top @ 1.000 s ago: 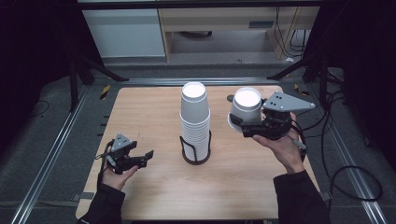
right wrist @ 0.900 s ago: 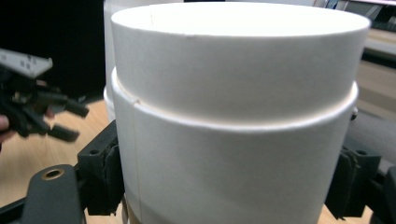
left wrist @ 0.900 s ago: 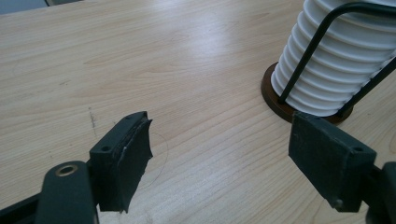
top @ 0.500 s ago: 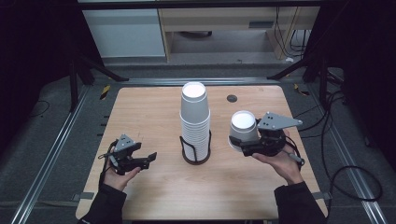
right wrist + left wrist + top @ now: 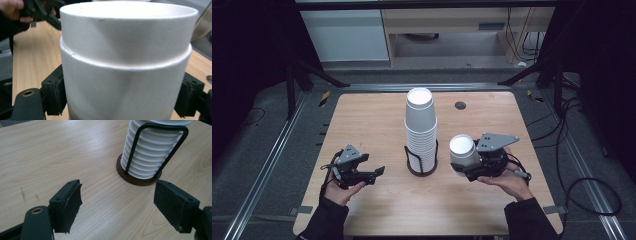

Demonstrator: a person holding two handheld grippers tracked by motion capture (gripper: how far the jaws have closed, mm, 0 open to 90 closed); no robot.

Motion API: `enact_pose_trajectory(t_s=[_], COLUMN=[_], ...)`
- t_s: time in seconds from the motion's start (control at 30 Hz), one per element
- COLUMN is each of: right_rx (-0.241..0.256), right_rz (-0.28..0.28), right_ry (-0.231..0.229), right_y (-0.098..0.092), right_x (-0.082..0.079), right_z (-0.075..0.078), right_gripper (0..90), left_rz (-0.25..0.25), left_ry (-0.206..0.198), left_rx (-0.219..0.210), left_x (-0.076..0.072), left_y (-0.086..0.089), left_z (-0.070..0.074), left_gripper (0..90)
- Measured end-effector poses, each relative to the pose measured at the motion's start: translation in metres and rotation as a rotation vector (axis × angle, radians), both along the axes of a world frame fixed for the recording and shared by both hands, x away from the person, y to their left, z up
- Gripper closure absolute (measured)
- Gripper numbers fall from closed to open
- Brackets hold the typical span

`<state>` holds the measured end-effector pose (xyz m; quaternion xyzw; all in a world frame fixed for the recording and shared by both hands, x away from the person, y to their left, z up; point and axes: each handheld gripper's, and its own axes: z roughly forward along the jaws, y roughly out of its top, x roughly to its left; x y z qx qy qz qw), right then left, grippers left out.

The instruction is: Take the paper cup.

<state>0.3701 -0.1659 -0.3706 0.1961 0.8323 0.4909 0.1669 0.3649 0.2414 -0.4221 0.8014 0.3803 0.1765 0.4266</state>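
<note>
My right gripper (image 5: 468,167) pinches two nested white cups (image 5: 462,152) upside down, now carried from the table's one o'clock corner down to four o'clock beside the stack (image 5: 421,127), so setting them down looks next. My left gripper (image 5: 374,172) waits spread wide at eight o'clock. The cups' rims are cut off.

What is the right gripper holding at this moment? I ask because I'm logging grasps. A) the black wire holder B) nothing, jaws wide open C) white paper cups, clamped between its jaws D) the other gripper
C: in the right gripper view, the right gripper has its jaws pressed against both sides of the white paper cups.
</note>
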Motion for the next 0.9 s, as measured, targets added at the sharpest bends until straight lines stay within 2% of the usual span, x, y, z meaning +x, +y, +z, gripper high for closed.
enact_pose_trajectory(t_s=[0.2, 0.33, 0.63, 0.9], right_rx=[-0.035, -0.063, -0.125, -0.178], right_rz=[0.056, 0.088, 0.162, 0.216], right_ry=[0.013, 0.013, 0.026, 0.045], right_y=[0.009, 0.015, 0.030, 0.043], right_x=[-0.001, -0.002, 0.000, 0.002], right_z=[-0.009, -0.011, -0.017, -0.021], right_gripper=[17.7, 17.7, 17.7, 17.8], left_rz=[-0.015, -0.038, -0.103, -0.142], left_ry=[-0.004, -0.008, -0.007, -0.005], left_rx=[0.000, -0.008, 0.004, 0.012], left_x=[-0.002, -0.004, -0.009, -0.013], left_y=[-0.004, -0.006, -0.017, -0.025], left_z=[0.002, 0.006, 0.010, 0.012], left_gripper=[20.8, 20.8, 20.5, 20.1])
